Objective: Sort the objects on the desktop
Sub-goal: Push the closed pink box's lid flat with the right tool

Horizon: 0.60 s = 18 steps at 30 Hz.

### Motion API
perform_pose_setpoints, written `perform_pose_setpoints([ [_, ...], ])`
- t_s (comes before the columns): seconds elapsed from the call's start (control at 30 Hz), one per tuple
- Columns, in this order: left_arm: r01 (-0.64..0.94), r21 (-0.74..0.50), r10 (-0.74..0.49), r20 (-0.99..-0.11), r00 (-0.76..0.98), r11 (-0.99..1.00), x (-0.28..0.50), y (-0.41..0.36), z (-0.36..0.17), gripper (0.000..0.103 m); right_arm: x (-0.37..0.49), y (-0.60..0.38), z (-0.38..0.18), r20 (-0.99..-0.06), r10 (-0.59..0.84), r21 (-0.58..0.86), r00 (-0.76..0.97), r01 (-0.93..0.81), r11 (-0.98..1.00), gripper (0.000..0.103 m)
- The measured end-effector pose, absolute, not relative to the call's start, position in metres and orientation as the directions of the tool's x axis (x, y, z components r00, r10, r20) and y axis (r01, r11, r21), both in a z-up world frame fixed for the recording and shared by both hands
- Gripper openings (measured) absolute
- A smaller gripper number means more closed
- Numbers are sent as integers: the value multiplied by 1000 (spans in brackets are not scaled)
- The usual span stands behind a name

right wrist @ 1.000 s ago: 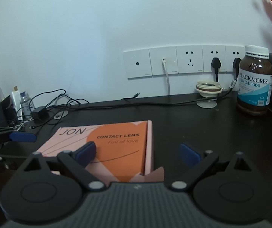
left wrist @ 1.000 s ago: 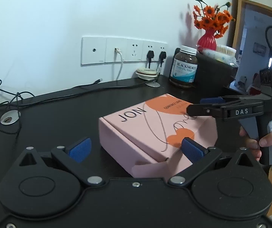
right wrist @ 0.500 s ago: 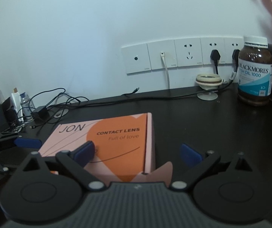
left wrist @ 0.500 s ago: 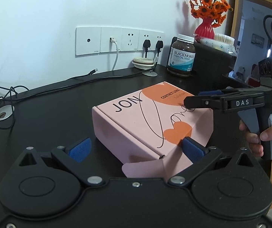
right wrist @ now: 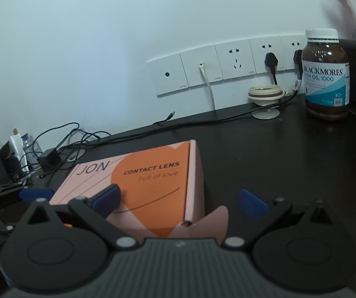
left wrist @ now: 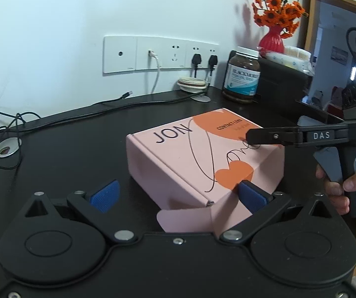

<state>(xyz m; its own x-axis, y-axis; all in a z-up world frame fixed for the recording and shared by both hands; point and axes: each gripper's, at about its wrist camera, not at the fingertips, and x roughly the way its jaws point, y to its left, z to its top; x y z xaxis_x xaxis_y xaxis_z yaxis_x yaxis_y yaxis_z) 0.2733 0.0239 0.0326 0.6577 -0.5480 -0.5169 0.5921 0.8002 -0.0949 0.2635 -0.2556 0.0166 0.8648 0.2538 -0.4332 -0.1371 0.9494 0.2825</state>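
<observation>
A pink and orange contact lens box (left wrist: 197, 149) lies flat on the black desk (left wrist: 66, 154), with one end flap (left wrist: 188, 217) hanging loose. My left gripper (left wrist: 178, 196) is open, its blue pads either side of the box's near corner and not pressing it. My right gripper (right wrist: 180, 201) is held by a hand; its jaws are opening. Its left pad (right wrist: 108, 200) hovers over the lid, its right pad (right wrist: 252, 203) is off the box's side, and the box's near right corner and its flap (right wrist: 215, 223) lie between them. One of its fingers (left wrist: 272, 136) reaches over the lid from the right.
A brown fish oil bottle (right wrist: 325, 74) stands at the back right beside a black box (left wrist: 284, 84) carrying a red vase of orange flowers (left wrist: 274, 19). Wall sockets (right wrist: 227, 67), a small white dish (right wrist: 265, 94) and cables (left wrist: 103, 105) line the back; more clutter (right wrist: 29, 154) sits far left.
The right wrist view has rolled, so the wall and bottle now sit tilted, and its pads stand slightly wider apart. The box and left gripper have hardly shifted.
</observation>
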Motion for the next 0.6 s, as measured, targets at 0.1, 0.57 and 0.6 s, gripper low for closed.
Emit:
perform_pose_setpoints([
  [0.1,580,-98,-539,-518,664,809,274,25,32,103,265,-255,16,-429,255,291,866,-135,947,102],
  [0.57,554,-129,-545,-457,703,823,270,32,42,103,268,-261,14,-422,292,336,858,-151,930,102],
  [0.6,540,-116,-529,-450,720,834,269,30,42,103,267,-261,14,-422,291,335,859,-151,930,102],
])
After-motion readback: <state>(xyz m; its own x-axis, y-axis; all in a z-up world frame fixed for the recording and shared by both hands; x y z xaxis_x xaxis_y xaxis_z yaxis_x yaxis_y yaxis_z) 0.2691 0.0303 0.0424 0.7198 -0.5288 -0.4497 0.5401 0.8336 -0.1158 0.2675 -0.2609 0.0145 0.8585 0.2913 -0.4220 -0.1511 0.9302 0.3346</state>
